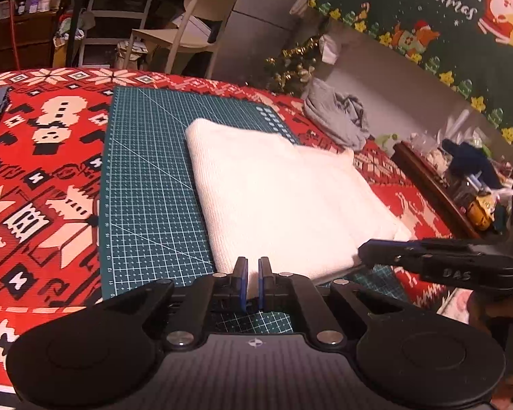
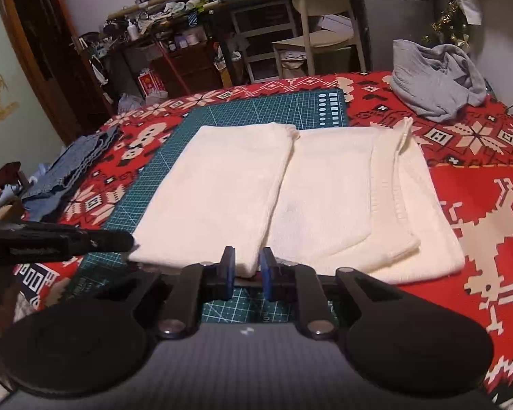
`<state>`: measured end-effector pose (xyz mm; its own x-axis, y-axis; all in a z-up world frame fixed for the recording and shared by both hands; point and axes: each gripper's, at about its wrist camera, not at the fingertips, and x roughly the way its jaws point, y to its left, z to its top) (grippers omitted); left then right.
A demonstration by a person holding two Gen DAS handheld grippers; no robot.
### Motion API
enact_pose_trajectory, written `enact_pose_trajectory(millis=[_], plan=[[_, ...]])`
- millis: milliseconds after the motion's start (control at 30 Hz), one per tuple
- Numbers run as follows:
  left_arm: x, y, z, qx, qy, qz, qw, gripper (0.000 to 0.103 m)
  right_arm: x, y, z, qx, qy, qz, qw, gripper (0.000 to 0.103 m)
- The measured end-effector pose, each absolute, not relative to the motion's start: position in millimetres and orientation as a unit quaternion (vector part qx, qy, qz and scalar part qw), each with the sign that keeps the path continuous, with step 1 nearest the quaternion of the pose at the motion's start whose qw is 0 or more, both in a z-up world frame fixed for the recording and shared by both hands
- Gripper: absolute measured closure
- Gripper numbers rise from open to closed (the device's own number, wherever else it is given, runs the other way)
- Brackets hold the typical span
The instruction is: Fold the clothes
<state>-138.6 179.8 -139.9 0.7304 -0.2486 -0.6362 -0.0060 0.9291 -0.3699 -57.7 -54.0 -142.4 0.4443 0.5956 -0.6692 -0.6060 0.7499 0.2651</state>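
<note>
Your white knit garment [image 2: 290, 191] lies flat across the green cutting mat [image 2: 242, 109] and spills off the mat's right edge onto the red patterned tablecloth [image 2: 478, 177]. It is folded lengthwise into panels, one flap laid over the left half with a seam running toward you. Both grippers sit at its near hem, likely so the two near corners can be lifted together for a crosswise fold.

Your left gripper [image 1: 253, 275] has its blue pads drawn close with white fabric showing between them; it looks clenched on the near edge, though I cannot tell how firmly.

Your right gripper [image 2: 248, 270] is also nearly closed at the hem where the flaps meet; whether it pinches cloth or only rests against it I cannot tell.

A crumpled grey garment [image 2: 434, 78] waits at the far right corner of the table, and denim pieces [image 2: 82, 157] lie along the left edge.

No container shows clearly enough to describe.
</note>
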Motion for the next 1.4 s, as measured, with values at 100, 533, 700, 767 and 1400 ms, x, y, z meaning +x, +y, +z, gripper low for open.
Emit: enact_pose_trajectory(millis=[100,533,700,767,1400], plan=[[-138.8,183.4,-139.8,-0.192,0.357,-0.066,0.912,0.099,-50.2,-48.4,-151.2,0.006,0.416,0.347,0.840,0.091],[-140.3,173.6,-145.9,-0.143,0.380,-0.074,0.911,0.100,-56.6,-46.6,-150.9,-0.034,0.417,0.335,0.844,0.097],[-148.6,178.5,-133.6,-0.170,0.358,-0.071,0.915,0.100,-64.2,-53.1,-133.3,-0.040,0.399,0.335,0.853,0.094],[-141.5,171.8,-130.0,-0.169,0.348,-0.085,0.918,0.100,-68.9,-46.9,-123.2,-0.052,0.375,0.349,0.857,0.094],[-134.1,141.6,-133.4,-0.135,0.335,-0.062,0.931,0.062,-85.0,-24.3,-129.7,-0.063,0.350,0.354,0.865,0.071]])
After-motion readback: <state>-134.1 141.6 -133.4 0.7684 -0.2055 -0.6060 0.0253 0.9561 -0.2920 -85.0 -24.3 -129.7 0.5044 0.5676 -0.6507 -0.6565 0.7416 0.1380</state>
